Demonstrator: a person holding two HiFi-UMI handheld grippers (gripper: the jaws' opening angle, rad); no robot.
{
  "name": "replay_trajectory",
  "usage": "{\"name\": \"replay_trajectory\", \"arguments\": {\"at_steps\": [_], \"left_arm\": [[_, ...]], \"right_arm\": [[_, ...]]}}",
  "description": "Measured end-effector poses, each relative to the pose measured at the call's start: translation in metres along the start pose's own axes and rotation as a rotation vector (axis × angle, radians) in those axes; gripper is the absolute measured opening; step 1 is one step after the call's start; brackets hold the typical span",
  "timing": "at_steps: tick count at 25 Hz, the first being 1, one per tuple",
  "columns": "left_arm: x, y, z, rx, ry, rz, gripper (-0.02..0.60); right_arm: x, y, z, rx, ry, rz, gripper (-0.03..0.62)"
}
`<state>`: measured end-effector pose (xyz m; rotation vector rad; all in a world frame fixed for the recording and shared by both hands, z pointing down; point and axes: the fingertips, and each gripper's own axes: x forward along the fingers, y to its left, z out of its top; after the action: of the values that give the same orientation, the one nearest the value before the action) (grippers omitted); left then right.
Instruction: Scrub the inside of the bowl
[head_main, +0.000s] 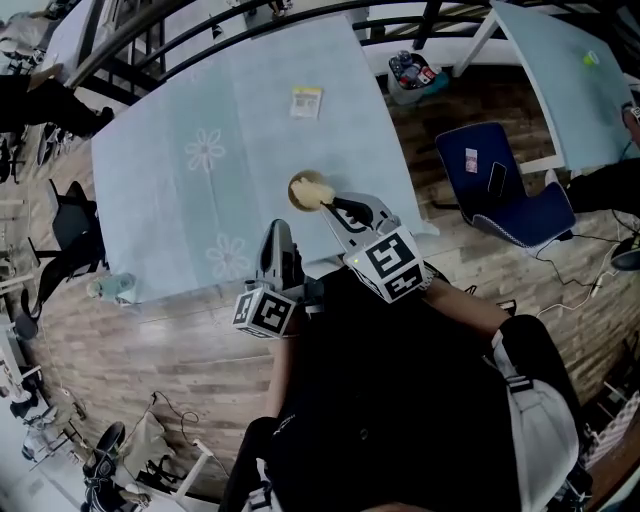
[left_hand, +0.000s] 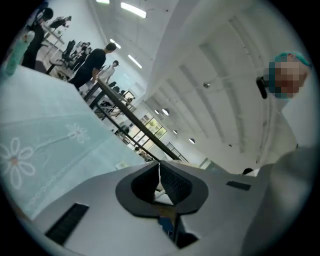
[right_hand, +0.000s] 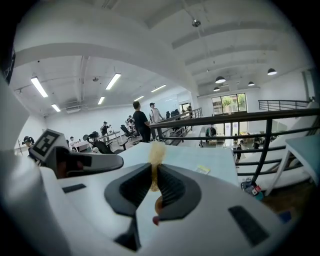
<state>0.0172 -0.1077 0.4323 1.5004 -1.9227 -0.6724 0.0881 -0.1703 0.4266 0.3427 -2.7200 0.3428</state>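
While the left tongs are shut on nothing and point out across the room, the right tongs are clamped tight on a pale yellow scrubber. They hold it at the small brown bowl, which stands near the front edge of the blue-clothed surface. To me the bowl looks light, hard and probably slick, so it may skate under pressure. Pinching its near rim with the free tongs seems wise. The scrubber looks soft and springy, so a low grip suits it.
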Motion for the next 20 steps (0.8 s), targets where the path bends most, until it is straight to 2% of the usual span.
{"name": "replay_trajectory", "arguments": {"at_steps": [5,7,10,16,20], "left_arm": [[-0.009,-0.041,0.022,0.334,-0.043,0.004,0.020],[-0.009,-0.048,0.025,0.423,-0.057,0.009,0.020],[-0.001,-0.052,0.022,0.463,-0.057,0.001,0.020],[0.003,-0.051,0.018,0.477,-0.033,0.005,0.020],[0.002,-0.054,0.026,0.481,-0.073,0.008,0.020]], "right_arm": [[0.001,0.007,0.016,0.001,-0.046,0.017,0.041],[0.000,0.011,0.021,-0.010,-0.069,0.020,0.041],[-0.001,0.012,0.023,-0.026,-0.086,0.016,0.041],[-0.001,0.009,0.028,-0.030,-0.103,0.001,0.041],[-0.002,0.008,0.032,-0.033,-0.118,-0.004,0.041]]}}
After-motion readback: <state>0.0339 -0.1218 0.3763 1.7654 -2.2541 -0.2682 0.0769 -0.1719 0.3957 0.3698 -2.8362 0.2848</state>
